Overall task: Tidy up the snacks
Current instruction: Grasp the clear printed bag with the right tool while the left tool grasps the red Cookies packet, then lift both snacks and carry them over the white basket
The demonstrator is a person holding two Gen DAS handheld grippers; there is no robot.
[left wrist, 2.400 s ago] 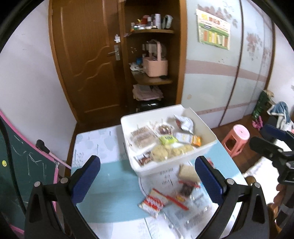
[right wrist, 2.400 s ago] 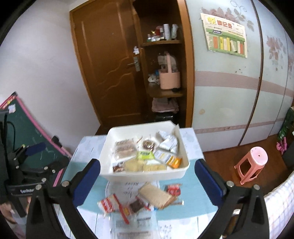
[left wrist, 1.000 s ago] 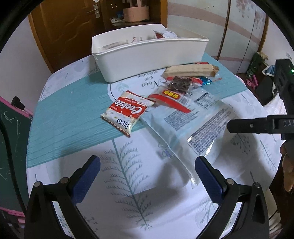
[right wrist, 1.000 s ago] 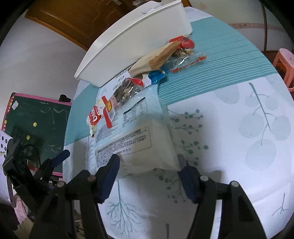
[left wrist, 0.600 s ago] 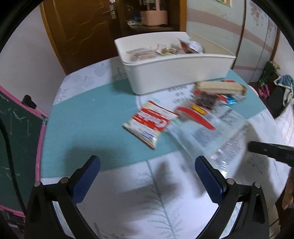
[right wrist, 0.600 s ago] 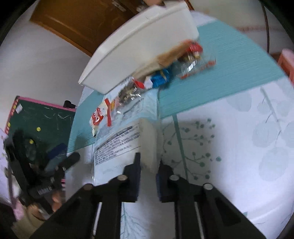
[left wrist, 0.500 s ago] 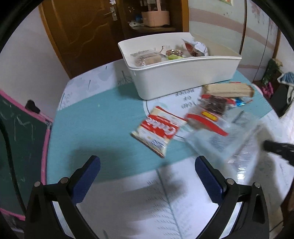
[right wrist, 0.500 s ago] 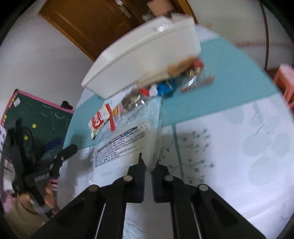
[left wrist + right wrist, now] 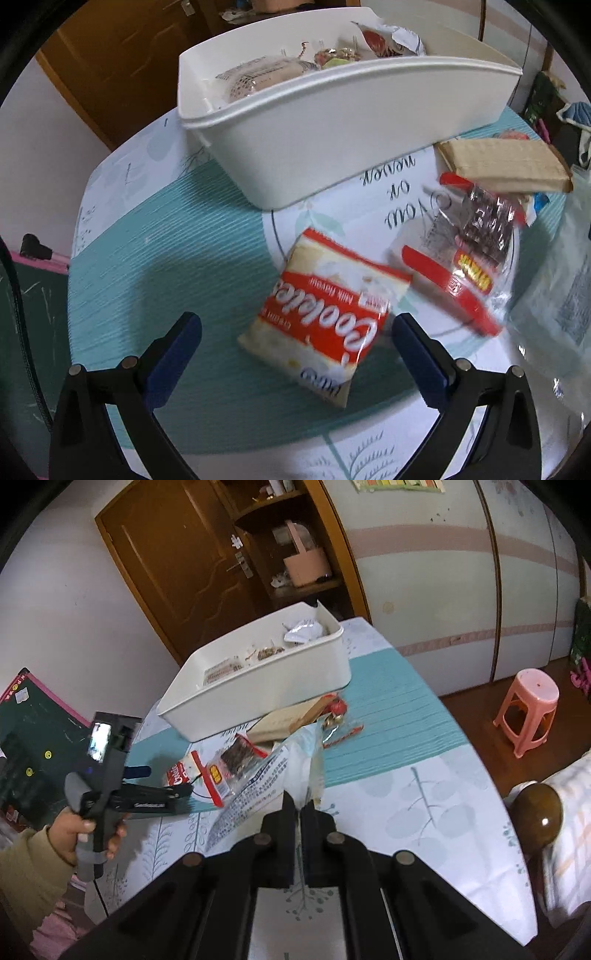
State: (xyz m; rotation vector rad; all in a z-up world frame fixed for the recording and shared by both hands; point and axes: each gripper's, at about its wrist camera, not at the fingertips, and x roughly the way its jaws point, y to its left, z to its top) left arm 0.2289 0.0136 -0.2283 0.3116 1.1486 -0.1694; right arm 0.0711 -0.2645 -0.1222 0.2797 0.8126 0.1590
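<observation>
The right gripper (image 9: 300, 805) is pinched tight on the edge of a clear plastic bag (image 9: 258, 775). The left gripper (image 9: 295, 332) is wide apart above the red cookie packet (image 9: 325, 321), near the white bin (image 9: 332, 110) on the table (image 9: 166, 277).

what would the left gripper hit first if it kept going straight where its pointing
Most likely the red and white cookie packet: it lies on the table between the open jaws of the left gripper, just ahead of them. Depth is hard to judge here, so it might touch the teal tablecloth beside it.
</observation>
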